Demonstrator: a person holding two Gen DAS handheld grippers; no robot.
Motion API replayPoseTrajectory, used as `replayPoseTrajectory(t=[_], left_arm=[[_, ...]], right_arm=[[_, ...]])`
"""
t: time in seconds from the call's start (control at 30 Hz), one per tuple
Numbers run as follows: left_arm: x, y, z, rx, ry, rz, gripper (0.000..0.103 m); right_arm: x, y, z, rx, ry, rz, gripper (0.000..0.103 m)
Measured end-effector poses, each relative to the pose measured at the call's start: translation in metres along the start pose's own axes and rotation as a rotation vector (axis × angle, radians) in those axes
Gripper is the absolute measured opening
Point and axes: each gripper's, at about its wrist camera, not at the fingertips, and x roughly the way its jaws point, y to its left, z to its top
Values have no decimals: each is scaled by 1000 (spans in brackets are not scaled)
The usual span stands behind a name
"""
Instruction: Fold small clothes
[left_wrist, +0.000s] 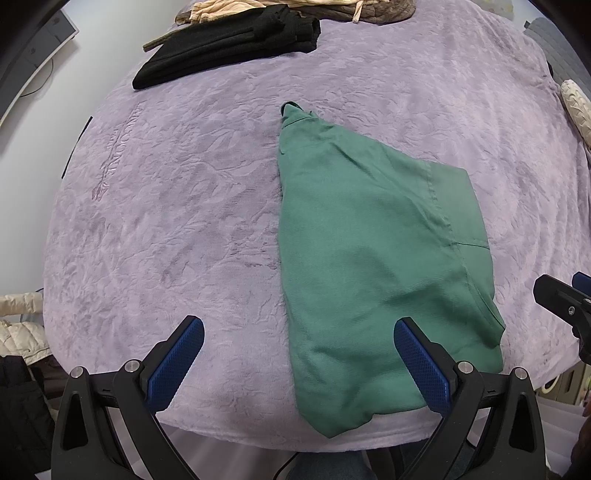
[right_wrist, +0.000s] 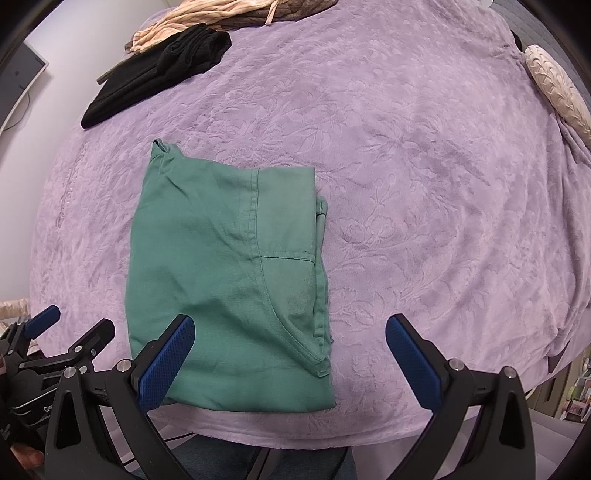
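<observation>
The green garment (right_wrist: 225, 266) lay folded lengthwise into a panel near the bed's (right_wrist: 424, 184) front edge; probably one cross fold remained. Left tool (left_wrist: 299, 365) and right tool (right_wrist: 290, 363) hovered wide, empty.

This looks like a bedroom in a home. The landmark is a bed covered by a soft lilac blanket (right_wrist: 406, 184) with a pressed flower pattern, and it fills most of both views. At the far end of the blanket lie loose clothes: a black garment (left_wrist: 229, 44) and, just behind it, a beige striped one (right_wrist: 177, 26). A green shirt (right_wrist: 229, 277) lies folded on the near part of the blanket. At the blanket's far right edge rests a cream quilted cushion (right_wrist: 557, 88). Left of the bed stands a pale wall (left_wrist: 33, 122).
</observation>
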Motion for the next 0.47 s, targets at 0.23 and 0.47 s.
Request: replayPoseTrajectory(t=[0.23, 0.47], left_arm=[[-1, 2, 1, -8, -5, -10, 103], [-1, -2, 1, 4, 2, -19, 103]], right_arm=[[4, 1, -1, -5, 9, 4, 103], [6, -2, 2, -2, 21, 11, 103]])
